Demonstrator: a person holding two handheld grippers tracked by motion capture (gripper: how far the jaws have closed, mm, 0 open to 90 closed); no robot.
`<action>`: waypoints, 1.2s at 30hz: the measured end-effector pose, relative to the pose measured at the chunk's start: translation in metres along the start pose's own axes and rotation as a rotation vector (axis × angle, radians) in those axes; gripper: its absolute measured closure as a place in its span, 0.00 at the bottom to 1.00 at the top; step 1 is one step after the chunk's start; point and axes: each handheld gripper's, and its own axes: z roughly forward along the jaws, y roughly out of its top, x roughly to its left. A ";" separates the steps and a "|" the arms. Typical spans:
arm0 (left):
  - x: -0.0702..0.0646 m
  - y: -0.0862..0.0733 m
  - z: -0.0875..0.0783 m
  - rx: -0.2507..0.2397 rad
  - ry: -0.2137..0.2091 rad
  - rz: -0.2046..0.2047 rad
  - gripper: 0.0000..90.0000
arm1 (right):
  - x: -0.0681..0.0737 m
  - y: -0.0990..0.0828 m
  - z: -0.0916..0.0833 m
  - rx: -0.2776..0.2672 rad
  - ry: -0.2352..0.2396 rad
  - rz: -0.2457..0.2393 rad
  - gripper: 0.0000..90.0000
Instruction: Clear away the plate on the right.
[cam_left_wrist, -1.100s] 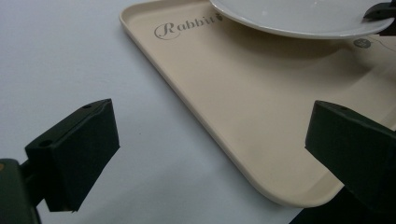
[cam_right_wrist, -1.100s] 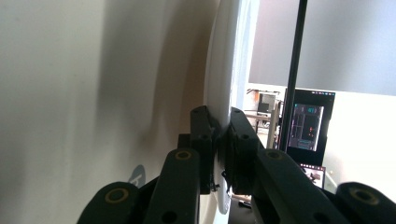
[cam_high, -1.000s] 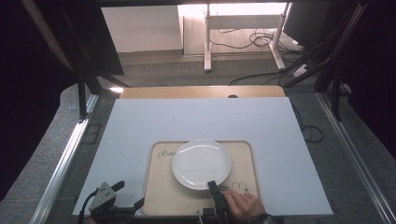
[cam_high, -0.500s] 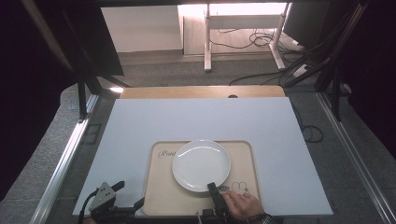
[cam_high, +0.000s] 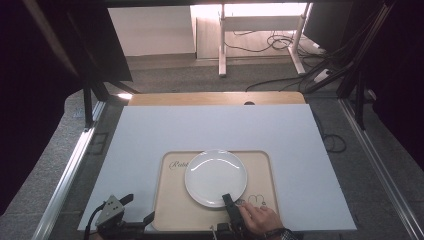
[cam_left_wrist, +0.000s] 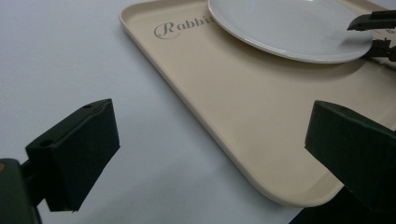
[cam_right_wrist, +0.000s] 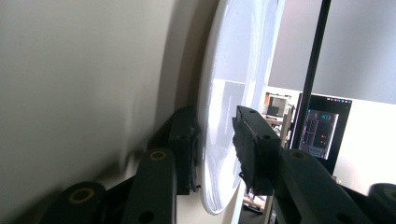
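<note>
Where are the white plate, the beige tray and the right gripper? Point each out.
white plate (cam_high: 215, 176): high view, middle of its bare face.
beige tray (cam_left_wrist: 243, 98): left gripper view, bare floor below the plate.
right gripper (cam_right_wrist: 215, 149): right gripper view, midway between its fingertips, which straddle the plate's rim.

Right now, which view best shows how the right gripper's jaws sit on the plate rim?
The right gripper view: the white plate rim stands between the right gripper jaws, which have just been opening, with a gap showing. The left gripper view shows those jaws from afar; the high view shows one jaw over the rim, above the tray.
</note>
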 end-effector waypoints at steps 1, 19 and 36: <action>0.000 0.000 0.000 0.001 0.000 0.002 0.03 | -0.001 0.000 0.000 0.004 0.005 0.000 0.74; 0.000 0.000 0.000 0.002 0.000 0.002 0.03 | -0.007 -0.005 -0.008 -0.004 0.043 0.027 0.68; -0.001 0.000 0.000 0.004 0.001 0.004 0.03 | -0.014 -0.010 -0.018 -0.018 0.069 0.046 0.65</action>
